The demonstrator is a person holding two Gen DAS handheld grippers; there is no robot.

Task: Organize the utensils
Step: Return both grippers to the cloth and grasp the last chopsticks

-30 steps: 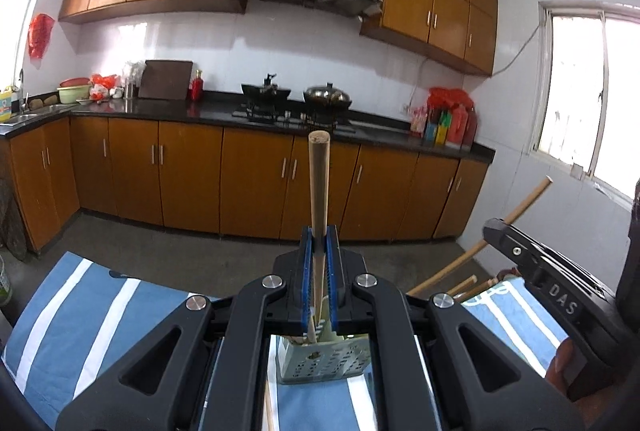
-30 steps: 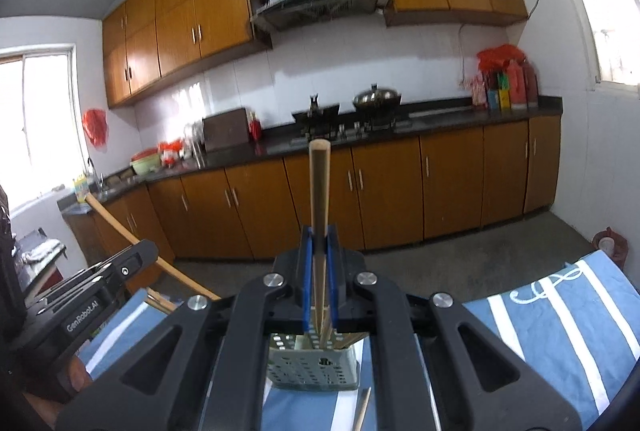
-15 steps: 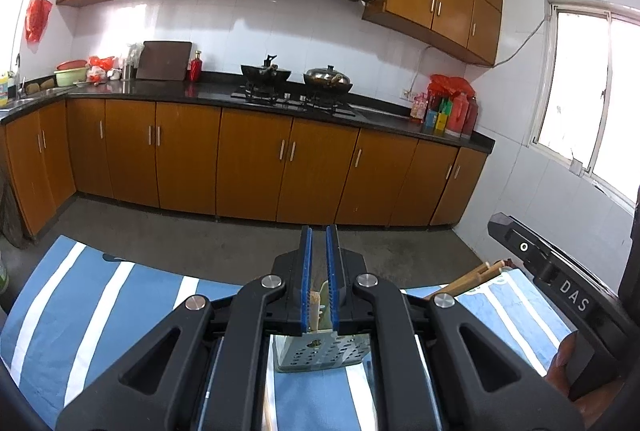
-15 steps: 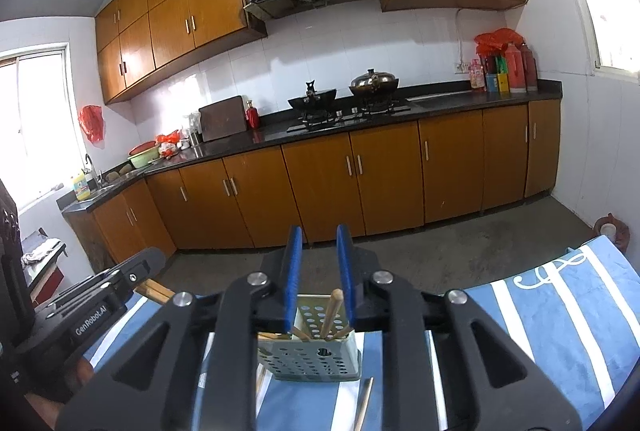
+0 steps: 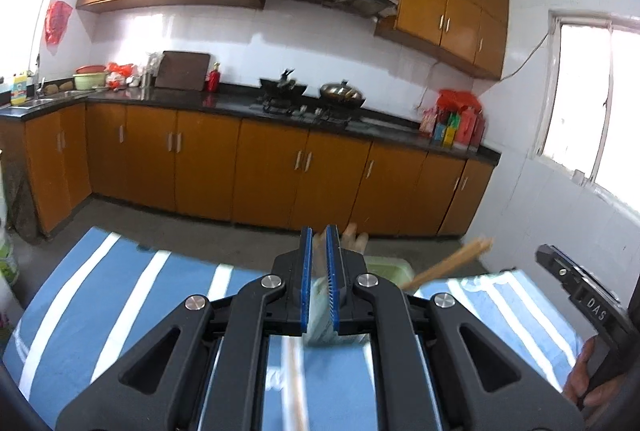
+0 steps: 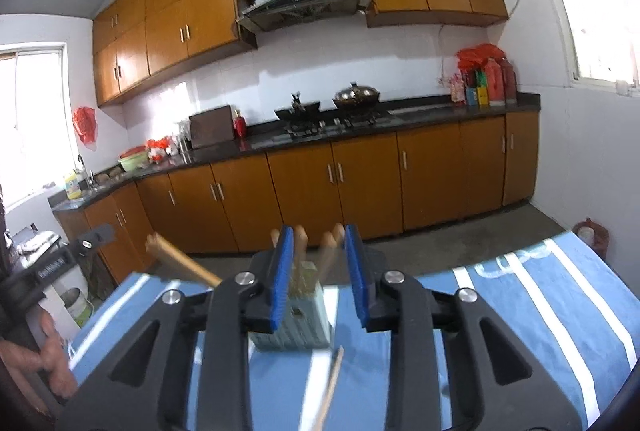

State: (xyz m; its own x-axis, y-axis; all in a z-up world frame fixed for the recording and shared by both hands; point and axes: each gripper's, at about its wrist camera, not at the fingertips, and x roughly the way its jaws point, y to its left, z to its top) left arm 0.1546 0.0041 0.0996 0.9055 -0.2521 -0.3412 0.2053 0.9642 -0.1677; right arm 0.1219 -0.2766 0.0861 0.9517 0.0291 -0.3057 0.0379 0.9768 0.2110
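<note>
A blue cloth (image 6: 560, 311) with white stripes was seen. A pale green holder (image 6: 304, 327) held tan wooden sticks (image 6: 328, 251). Blue pads (image 6: 280, 271) were seen on black grippers.

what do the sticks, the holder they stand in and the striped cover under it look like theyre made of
Sticks: pale tan, matte, rounded ends, likely wood or bamboo.
Holder: grey-green, dull, with a cut-out slot in its wall, probably moulded plastic; blur leaves it open.
Striped cover: blue and white, soft, non-shiny, most likely woven cloth.

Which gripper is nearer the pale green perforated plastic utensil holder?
Left, probably: left gripper, shut, right at the pale green perforated holder; right gripper, jaws just opening, empty, frames it from further back.
</note>
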